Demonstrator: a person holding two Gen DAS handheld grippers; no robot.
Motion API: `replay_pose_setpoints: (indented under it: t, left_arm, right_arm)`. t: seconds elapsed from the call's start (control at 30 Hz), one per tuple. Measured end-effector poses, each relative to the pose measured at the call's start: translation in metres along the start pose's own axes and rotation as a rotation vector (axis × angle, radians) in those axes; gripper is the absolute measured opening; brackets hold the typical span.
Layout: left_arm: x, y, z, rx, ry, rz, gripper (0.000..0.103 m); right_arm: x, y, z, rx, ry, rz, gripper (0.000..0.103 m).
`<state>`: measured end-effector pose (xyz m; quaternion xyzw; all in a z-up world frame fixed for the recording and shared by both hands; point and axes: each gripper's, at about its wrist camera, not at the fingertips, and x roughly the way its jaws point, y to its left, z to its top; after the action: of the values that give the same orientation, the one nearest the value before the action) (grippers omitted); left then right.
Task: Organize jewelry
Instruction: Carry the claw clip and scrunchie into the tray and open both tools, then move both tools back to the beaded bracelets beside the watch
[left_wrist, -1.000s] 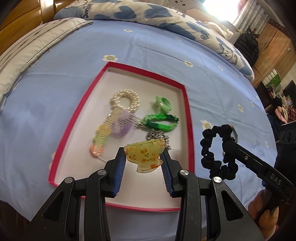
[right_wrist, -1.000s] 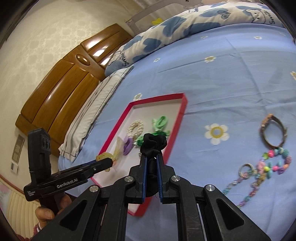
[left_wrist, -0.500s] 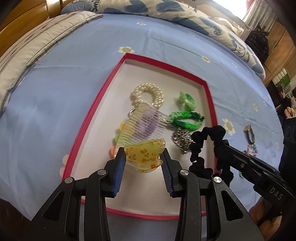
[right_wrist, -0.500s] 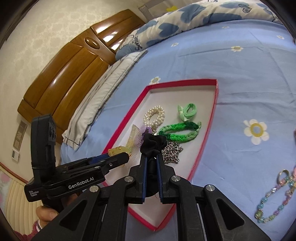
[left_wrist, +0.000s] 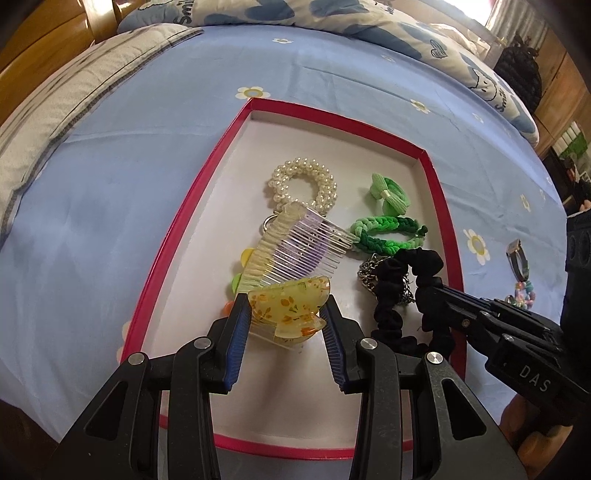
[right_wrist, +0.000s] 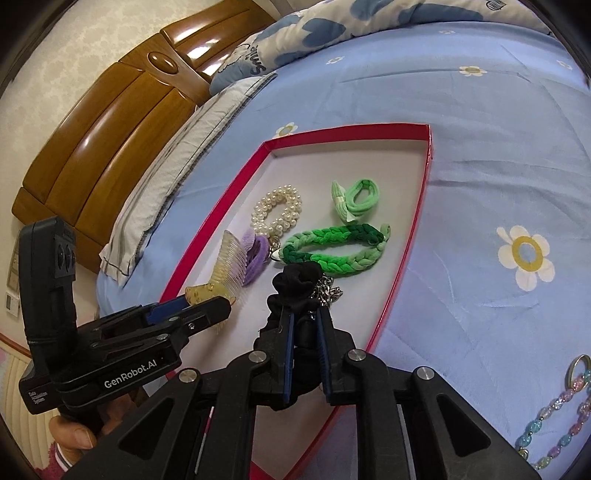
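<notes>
Left gripper (left_wrist: 286, 325) pinches yellow hair claw (left_wrist: 286, 308) low over red tray (left_wrist: 177, 236), near edge. Right gripper (right_wrist: 304, 332), jaws just easing apart, black scrunchie (left_wrist: 397, 295) between, above chain (right_wrist: 328, 291) by right rim. Risk: scrunchie snags chain, or drops across rim.

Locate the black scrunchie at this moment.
The black scrunchie sits between the right gripper's fingers, low over the red-rimmed tray's right side, draped on the silver chain just below the green braided band.

right hand-held gripper (right_wrist: 303, 325) opening around black scrunchie (right_wrist: 297, 282) over red-rimmed tray (right_wrist: 417, 218).
</notes>
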<state>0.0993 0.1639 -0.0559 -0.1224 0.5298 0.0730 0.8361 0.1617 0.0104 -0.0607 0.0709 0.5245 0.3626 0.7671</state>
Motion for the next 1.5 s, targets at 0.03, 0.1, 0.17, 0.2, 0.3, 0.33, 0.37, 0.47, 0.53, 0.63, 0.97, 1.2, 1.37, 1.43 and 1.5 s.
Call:
replay_pose_setpoints:
  t: [0.03,0.1,0.17,0.2,0.3,0.33,0.37,0.47,0.53,0.63,0.97,1.2,1.37,1.43,1.5]
  left_arm:
    - [0.000,-0.001,0.000,0.004,-0.001,0.003,0.037]
    - [0.001,-0.002,0.001,0.010,-0.002,0.009,0.037]
    - [0.002,-0.003,0.002,0.017,-0.003,0.017,0.037]
    - [0.002,-0.004,0.002,0.021,-0.004,0.021,0.037]
    - [0.003,-0.006,0.003,0.031,-0.003,0.032,0.037]
    - [0.003,-0.007,0.003,0.033,-0.003,0.035,0.037]
    - [0.004,-0.008,0.004,0.035,-0.004,0.037,0.037]
    - [0.005,-0.009,0.005,0.038,-0.003,0.040,0.037]
    - [0.005,-0.009,0.004,0.041,-0.004,0.045,0.037]
    - [0.006,-0.012,0.004,0.051,-0.002,0.055,0.040]
    - [0.006,-0.017,0.002,0.059,0.009,0.055,0.041]
    - [0.000,-0.017,0.000,0.047,0.007,0.036,0.045]
    - [-0.016,-0.020,0.000,0.039,-0.025,0.009,0.055]
    - [-0.023,-0.023,0.000,0.041,-0.034,-0.002,0.055]
    - [-0.030,-0.029,-0.001,0.048,-0.041,-0.016,0.055]
  right_arm:
    - [0.000,0.000,0.000,-0.003,0.001,-0.002,0.015]
    - [-0.001,-0.001,0.000,-0.002,0.001,-0.002,0.017]
    - [-0.002,-0.003,0.000,0.004,0.000,0.001,0.020]
    - [-0.003,-0.004,0.000,0.007,-0.002,0.005,0.020]
    - [-0.004,-0.003,0.001,0.008,-0.006,0.004,0.021]
    - [-0.004,-0.003,0.001,0.009,-0.009,0.004,0.022]
    - [-0.005,-0.003,0.001,0.011,-0.011,0.007,0.023]
    - [-0.009,-0.006,0.001,0.022,-0.023,0.013,0.024]
    - [-0.013,-0.007,0.000,0.028,-0.031,0.015,0.024]
    - [-0.020,-0.009,0.000,0.037,-0.047,0.020,0.024]
    - [-0.022,-0.008,-0.001,0.042,-0.059,0.019,0.024]
    - [-0.037,-0.011,-0.004,0.053,-0.087,0.018,0.034]
    - [-0.055,-0.016,-0.008,0.069,-0.116,0.018,0.043]
    - [-0.064,-0.020,-0.012,0.077,-0.132,0.011,0.043]
    - [-0.076,-0.027,-0.018,0.090,-0.148,-0.002,0.043]
